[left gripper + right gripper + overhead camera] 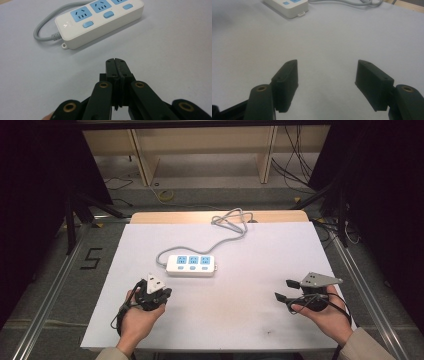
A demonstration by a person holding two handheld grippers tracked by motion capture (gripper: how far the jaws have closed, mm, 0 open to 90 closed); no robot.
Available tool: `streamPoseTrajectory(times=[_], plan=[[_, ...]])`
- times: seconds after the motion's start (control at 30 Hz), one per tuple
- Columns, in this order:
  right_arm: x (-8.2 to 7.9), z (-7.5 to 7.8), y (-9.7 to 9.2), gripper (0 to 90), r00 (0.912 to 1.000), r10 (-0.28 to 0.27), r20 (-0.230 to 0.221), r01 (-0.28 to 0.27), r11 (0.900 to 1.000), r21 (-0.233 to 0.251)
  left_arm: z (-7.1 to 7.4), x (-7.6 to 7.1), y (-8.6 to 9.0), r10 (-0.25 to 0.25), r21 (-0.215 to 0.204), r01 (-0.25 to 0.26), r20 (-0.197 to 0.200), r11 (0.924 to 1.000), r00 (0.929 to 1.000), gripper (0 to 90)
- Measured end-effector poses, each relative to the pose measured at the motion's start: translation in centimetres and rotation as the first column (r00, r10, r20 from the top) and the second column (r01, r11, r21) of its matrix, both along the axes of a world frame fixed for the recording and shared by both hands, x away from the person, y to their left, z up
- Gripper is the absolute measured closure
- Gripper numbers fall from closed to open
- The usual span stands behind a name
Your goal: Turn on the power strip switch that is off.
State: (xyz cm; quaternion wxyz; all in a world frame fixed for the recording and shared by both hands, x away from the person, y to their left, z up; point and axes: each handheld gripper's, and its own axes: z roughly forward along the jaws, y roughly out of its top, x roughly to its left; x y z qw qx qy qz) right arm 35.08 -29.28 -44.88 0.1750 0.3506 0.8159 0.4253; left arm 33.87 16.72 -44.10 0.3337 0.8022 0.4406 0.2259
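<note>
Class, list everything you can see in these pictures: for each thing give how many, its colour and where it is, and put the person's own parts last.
Power strip: one, white with three blue sockets and three blue switches, lying flat near the middle of the table, toward the left tool.
Cord: one, grey, running from the strip's left end to the table's far edge, where it loops.
Table: one, white top, with a strip of bare wood along its far edge.
Shelf unit: one, light wood, on the floor beyond the table.
Left tool: one, black with a grey plate on top, jaws shut and empty, pointing at the strip.
Right tool: one, black with a grey plate, jaws open and empty, over bare table at the right.
Hands: two, one holding each tool at the near edge.
</note>
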Motion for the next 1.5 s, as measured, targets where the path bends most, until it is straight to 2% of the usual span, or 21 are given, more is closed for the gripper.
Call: streamPoseTrajectory(times=[0.13, 0.57, 0.97, 1.5], plan=[[0.0, -0.1, 0.2, 34.8, 1.0, 0.001, -0.004, -0.001, 1.0, 0.001, -0.1, 0.7, -0.2, 0.007, -0.008, -0.007, 0.001, 0.9999, 1.0, 89.5], [0.0, -0.1, 0.2, 34.8, 1.0, 0.003, -0.005, -0.003, 1.0, -0.001, 0.0, 2.8, -0.8, 0.017, 0.017, -0.017, -0.002, 0.9997, 0.9999, 89.6], [0.0, -0.2, 0.2, 34.8, 1.0, 0.001, -0.005, -0.001, 1.0, -0.006, 0.0, 3.9, -1.4, 0.009, 0.023, -0.008, -0.01, 0.9997, 0.9999, 89.6], [0.0, -0.3, 0.3, 34.8, 1.0, 0.003, -0.006, -0.003, 0.9999, -0.013, 0.1, 5.5, -2.5, 0.01, 0.018, -0.01, -0.002, 0.9998, 0.9999, 89.6]])
